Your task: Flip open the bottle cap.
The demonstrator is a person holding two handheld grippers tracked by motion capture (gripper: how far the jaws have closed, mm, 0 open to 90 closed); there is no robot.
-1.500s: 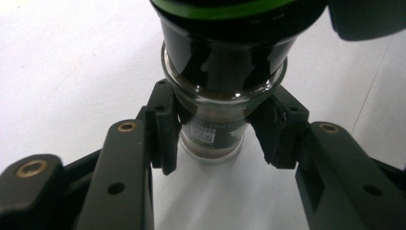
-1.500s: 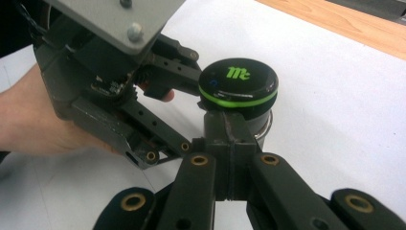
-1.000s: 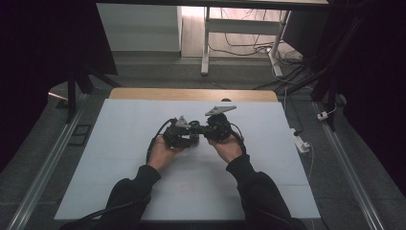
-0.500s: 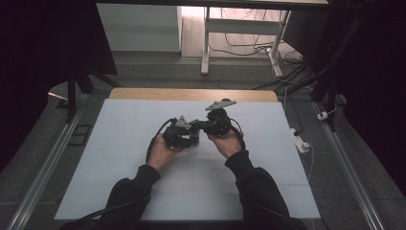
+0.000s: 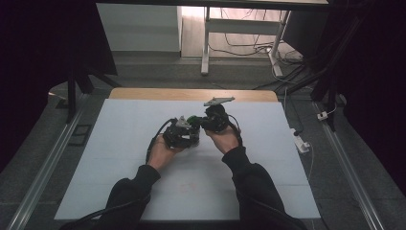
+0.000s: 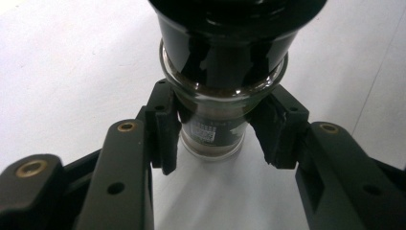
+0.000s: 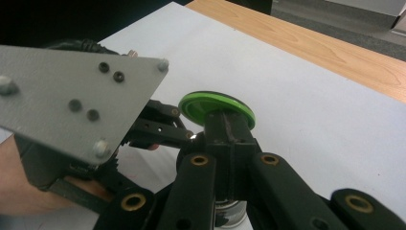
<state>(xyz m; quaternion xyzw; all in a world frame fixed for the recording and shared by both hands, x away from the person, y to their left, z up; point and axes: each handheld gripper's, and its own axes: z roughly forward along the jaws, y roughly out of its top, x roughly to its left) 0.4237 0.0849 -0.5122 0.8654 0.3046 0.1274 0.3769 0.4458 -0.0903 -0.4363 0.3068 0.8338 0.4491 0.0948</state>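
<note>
Fingers (image 6: 165, 129) of left gripper (image 6: 215, 139) clamp jar (image 6: 213, 129); right fingers (image 7: 230, 132) grip green lid (image 7: 216, 108).

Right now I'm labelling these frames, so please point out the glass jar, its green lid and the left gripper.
glass jar (image 6: 210, 129), left gripper view, on the labelled body.
green lid (image 7: 203, 105), right gripper view, on its top face.
left gripper (image 6: 210, 127), left gripper view, midway between its fingertips, shut on the jar.
</note>
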